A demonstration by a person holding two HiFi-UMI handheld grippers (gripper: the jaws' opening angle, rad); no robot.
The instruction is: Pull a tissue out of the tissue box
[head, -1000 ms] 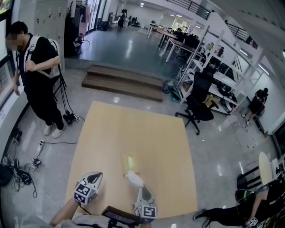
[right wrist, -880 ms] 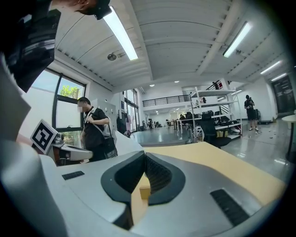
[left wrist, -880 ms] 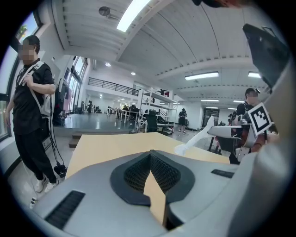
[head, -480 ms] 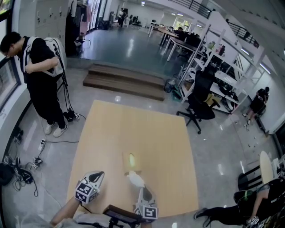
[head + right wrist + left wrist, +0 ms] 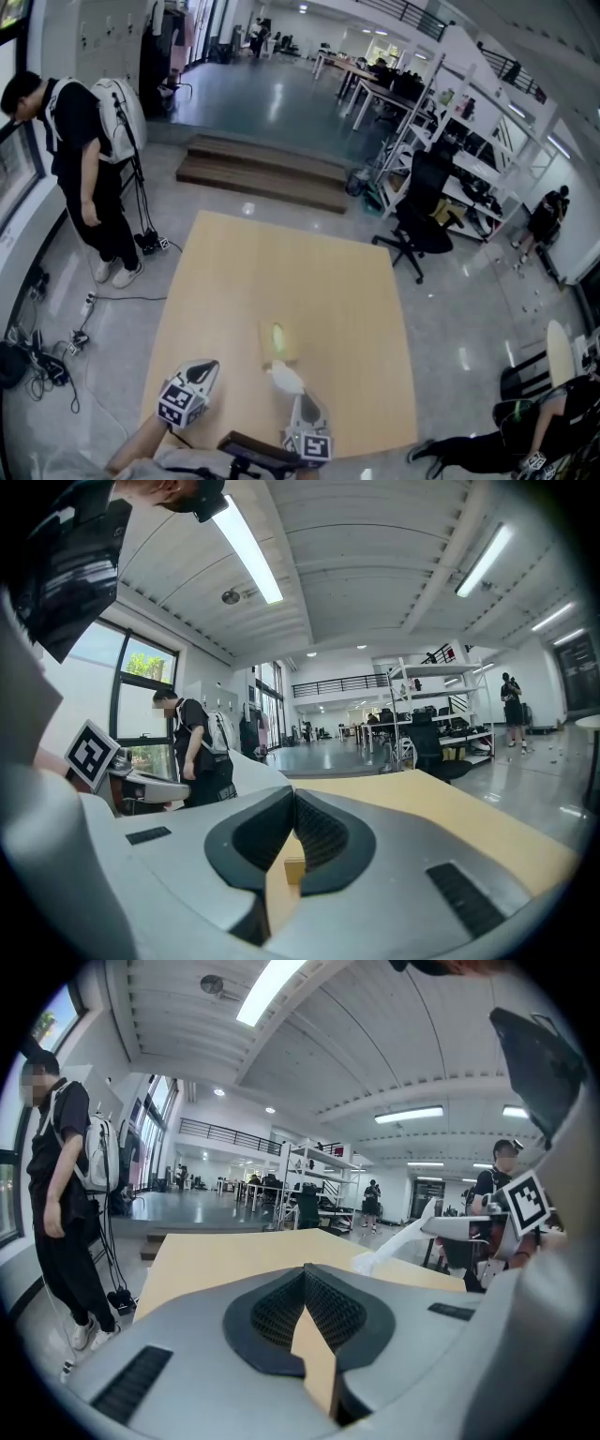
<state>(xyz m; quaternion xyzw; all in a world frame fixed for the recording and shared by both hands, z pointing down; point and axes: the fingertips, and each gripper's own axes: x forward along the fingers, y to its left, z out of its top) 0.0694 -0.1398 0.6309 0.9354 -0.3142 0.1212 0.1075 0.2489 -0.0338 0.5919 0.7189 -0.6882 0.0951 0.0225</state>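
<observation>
A small tan tissue box (image 5: pixel 278 343) lies on the wooden table (image 5: pixel 281 272), near its front edge. A white tissue (image 5: pixel 281 377) hangs just in front of the box, clear of it, with my right gripper (image 5: pixel 292 394) shut on its near end. In the left gripper view the tissue (image 5: pixel 394 1246) stretches from the right gripper's tip (image 5: pixel 469 1229) down toward the table. In the right gripper view the jaws (image 5: pixel 292 794) meet, a white fold (image 5: pixel 258 771) shows past them, and the box (image 5: pixel 293 869) peeks through the gap. My left gripper (image 5: pixel 202 370) (image 5: pixel 306 1269) rests to the left, shut and empty.
A person with a backpack (image 5: pixel 80 159) stands on the floor left of the table, beside cables (image 5: pixel 47 356). A black office chair (image 5: pixel 417 220) stands off the far right corner, and low steps (image 5: pixel 262 173) lie beyond the table. Another person (image 5: pixel 525 431) crouches at lower right.
The standing person at the left has turned and lowered an arm. Both grippers, the tissue and the box stay as they were.
</observation>
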